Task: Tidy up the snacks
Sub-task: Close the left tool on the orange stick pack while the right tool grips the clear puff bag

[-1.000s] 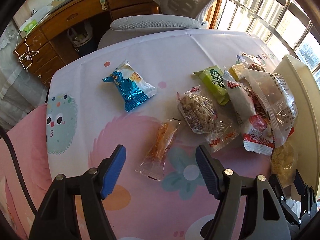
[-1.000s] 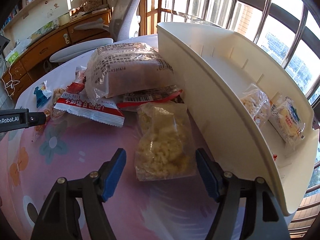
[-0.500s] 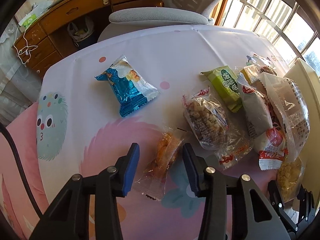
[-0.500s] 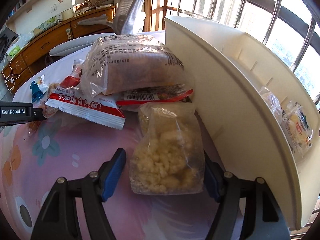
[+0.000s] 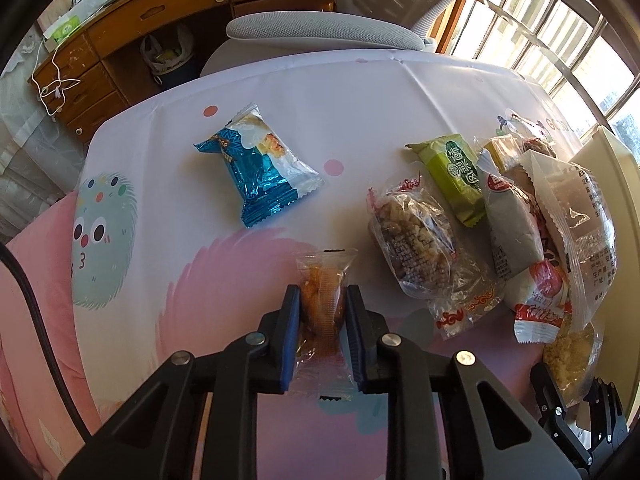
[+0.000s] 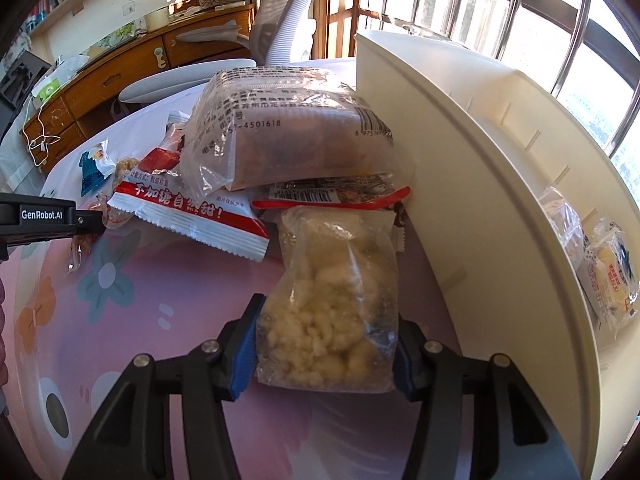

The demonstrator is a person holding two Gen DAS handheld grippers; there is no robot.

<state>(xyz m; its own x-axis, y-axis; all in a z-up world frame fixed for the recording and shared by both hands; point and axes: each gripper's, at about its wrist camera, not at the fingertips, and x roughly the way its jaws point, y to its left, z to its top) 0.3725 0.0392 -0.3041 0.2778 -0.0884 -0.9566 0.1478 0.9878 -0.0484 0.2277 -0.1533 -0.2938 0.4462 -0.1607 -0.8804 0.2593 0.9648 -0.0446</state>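
Clearly, the left gripper (image 5: 322, 312) was pinching a small clear wrapper of orange snack (image 5: 323, 300), its blue pads pressed against both sides; the packet's lower end was hidden between the black arms. The right gripper (image 6: 326, 350) gripped a crinkly clear bag of pale crumbly snack (image 6: 332, 300), though the right pad was mostly hidden behind the film.

Beyond that bag lay a red-and-white packet (image 6: 192, 216) printed with Chinese characters, touching it on the left, and above it a large translucent bag (image 6: 288, 132) on which "4501618" could be read. The left gripper's arm, seen in the right wrist view, bore "GenRobot.AI". Right of the crumbly bag stood a cream plastic organizer (image 6: 480, 200) with slotted walls; two packets (image 6: 608, 272) lay inside, partly cut off by its rim.

Farther from the orange snack, on the pink cartoon tablecloth (image 5: 160, 280), sat a shiny blue foil packet (image 5: 260, 168) and a green packet (image 5: 456, 172) whose writing was too small to read.
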